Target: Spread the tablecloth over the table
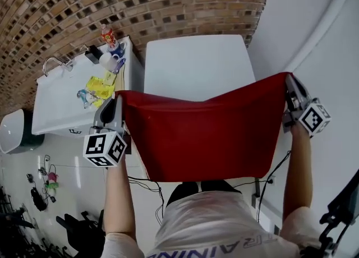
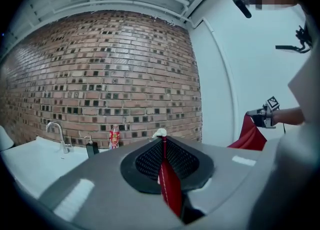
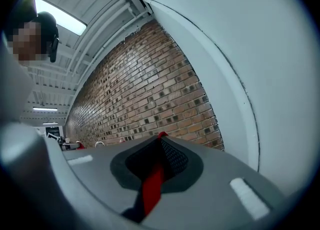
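A red tablecloth hangs stretched between my two grippers, in front of the person and above the near end of a white table. My left gripper is shut on its left top corner; red cloth shows pinched between the jaws in the left gripper view. My right gripper is shut on the right top corner, with the red cloth clamped between its jaws in the right gripper view. The cloth's lower edge drops to about the person's waist. The table's far part is bare.
A white sink counter with a tap, a red bottle, cups and yellow items stands left of the table. A brick wall runs behind. A white wall is close on the right. Cables lie on the floor.
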`<state>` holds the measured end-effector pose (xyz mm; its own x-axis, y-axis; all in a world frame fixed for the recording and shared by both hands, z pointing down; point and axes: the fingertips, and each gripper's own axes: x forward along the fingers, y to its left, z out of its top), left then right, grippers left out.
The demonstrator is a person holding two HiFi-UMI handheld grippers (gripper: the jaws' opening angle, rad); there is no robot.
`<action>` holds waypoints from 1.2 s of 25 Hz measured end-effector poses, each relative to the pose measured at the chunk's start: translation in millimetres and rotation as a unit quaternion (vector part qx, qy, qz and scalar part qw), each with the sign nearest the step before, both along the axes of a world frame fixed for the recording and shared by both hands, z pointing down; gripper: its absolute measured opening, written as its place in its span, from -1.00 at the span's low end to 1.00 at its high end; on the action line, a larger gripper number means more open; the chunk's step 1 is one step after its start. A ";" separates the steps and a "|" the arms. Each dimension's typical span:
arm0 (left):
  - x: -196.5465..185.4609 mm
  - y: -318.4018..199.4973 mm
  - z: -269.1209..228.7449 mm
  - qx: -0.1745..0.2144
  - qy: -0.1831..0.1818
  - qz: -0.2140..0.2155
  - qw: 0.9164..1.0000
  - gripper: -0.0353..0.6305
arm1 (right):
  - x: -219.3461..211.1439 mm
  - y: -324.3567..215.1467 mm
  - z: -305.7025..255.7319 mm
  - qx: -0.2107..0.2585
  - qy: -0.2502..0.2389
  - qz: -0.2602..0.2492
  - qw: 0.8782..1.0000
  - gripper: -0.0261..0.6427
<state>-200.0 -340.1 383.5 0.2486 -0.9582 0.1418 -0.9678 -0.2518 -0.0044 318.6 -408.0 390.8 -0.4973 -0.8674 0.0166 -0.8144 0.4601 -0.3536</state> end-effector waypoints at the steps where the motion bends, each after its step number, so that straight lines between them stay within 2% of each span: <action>1: -1.4 -7.7 3.1 -0.003 -0.002 0.001 1.000 -0.84 | -0.8 -7.3 2.2 -0.005 0.000 0.001 1.000 -0.89; 7: -10.6 -52.5 22.4 -0.019 -0.003 -0.004 1.000 -0.84 | -9.5 -66.8 26.5 -0.034 -0.001 -0.015 0.999 -0.89; 11: -7.3 -82.0 37.3 -0.031 -0.002 -0.007 1.000 -0.83 | -13.9 -94.4 52.0 -0.063 0.022 -0.028 0.997 -0.89; 16: -18.7 -101.2 56.3 -0.051 -0.004 -0.021 0.998 -0.83 | -21.6 -102.9 76.9 -0.090 0.027 -0.037 0.995 -0.89; 19: -24.0 -111.0 69.8 -0.062 -0.004 -0.024 0.998 -0.83 | -18.5 -104.4 90.6 -0.108 0.035 -0.023 0.993 -0.89; 24: -23.3 -143.0 68.8 -0.060 -0.009 -0.012 0.998 -0.83 | -14.3 -106.2 99.5 -0.111 0.032 -0.027 0.993 -0.89; 30: -19.3 -173.1 94.5 -0.083 -0.021 -0.011 0.996 -0.83 | -11.1 -107.1 123.9 -0.138 0.048 -0.023 0.989 -0.88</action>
<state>-219.3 -513.2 478.0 0.2189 -0.9255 0.3090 -0.9728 -0.2316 -0.0047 307.5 -515.0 514.7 -0.5212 -0.7991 0.2996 -0.8307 0.3945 -0.3928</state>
